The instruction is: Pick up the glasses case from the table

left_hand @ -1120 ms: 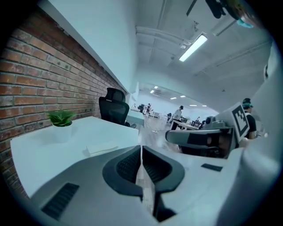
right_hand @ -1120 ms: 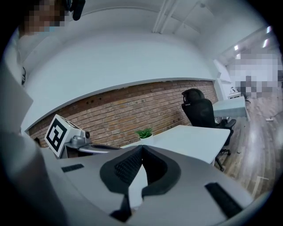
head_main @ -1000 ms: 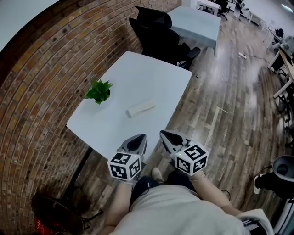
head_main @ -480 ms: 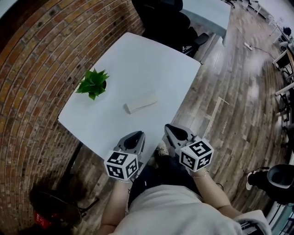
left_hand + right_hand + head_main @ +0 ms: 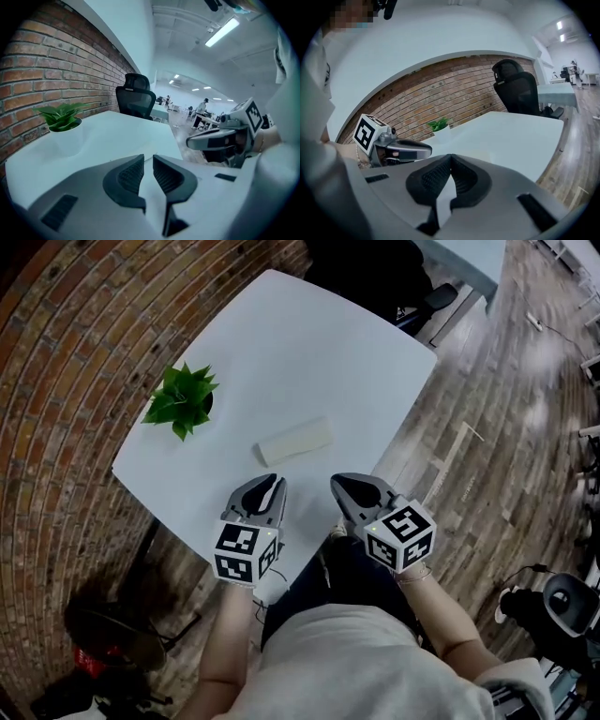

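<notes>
Glasses case (image 5: 294, 441) lies flat on table (image 5: 309, 343), near your left gripper (image 5: 271, 483). Its jaws opening to slit, nothing between, likely readying grab. Your right gripper (image 5: 343, 485) pressed together, empty, apparently spare.

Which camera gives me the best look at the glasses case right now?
The head view: the whole glasses case lies in plain sight on the white table. Neither gripper view shows it; they catch only the tabletop and the potted plant.
</notes>
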{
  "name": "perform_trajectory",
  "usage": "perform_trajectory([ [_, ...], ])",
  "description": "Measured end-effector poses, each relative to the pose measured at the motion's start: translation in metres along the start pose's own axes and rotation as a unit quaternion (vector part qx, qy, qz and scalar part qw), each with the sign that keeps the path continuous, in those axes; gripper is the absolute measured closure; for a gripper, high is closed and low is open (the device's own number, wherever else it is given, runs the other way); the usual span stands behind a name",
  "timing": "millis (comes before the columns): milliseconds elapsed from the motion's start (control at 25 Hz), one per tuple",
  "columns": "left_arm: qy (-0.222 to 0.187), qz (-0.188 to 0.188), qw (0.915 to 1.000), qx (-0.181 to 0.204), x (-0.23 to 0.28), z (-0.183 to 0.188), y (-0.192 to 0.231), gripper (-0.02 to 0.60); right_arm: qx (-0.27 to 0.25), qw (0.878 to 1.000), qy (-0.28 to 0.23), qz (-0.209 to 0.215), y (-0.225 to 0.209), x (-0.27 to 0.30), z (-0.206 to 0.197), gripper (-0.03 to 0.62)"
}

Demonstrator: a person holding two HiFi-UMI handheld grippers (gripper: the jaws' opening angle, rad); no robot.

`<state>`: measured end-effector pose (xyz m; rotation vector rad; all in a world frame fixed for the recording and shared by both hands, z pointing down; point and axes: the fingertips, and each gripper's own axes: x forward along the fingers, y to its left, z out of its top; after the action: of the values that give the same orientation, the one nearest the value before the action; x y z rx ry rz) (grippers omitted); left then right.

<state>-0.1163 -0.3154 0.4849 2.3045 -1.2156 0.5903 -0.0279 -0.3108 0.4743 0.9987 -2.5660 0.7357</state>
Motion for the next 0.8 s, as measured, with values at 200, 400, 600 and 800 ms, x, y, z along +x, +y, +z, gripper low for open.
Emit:
perform_trajectory([
  [200,0.038,0.015,0.9989,0.023,0.026,-0.001,0.023,0.454,0.003,1.0,0.01,0.016,-0.025,0.025,0.006,0.595],
  [400,0.106,0.025,0.9884,0.106,0.053,-0.013,0.04,0.353,0.01,0.999,0.028,0.031,-0.04,0.042,0.003,0.595],
  [600,0.14,0.018,0.9707,0.195,0.078,-0.013,0.051,0.309,0.025,0.998,0.048,0.044,-0.05,0.052,-0.011,0.595],
  [800,0.173,-0.021,0.9589,0.224,0.097,-0.021,0.055,0.302,0.043,0.996,0.062,0.051,-0.057,0.057,-0.024,0.595],
])
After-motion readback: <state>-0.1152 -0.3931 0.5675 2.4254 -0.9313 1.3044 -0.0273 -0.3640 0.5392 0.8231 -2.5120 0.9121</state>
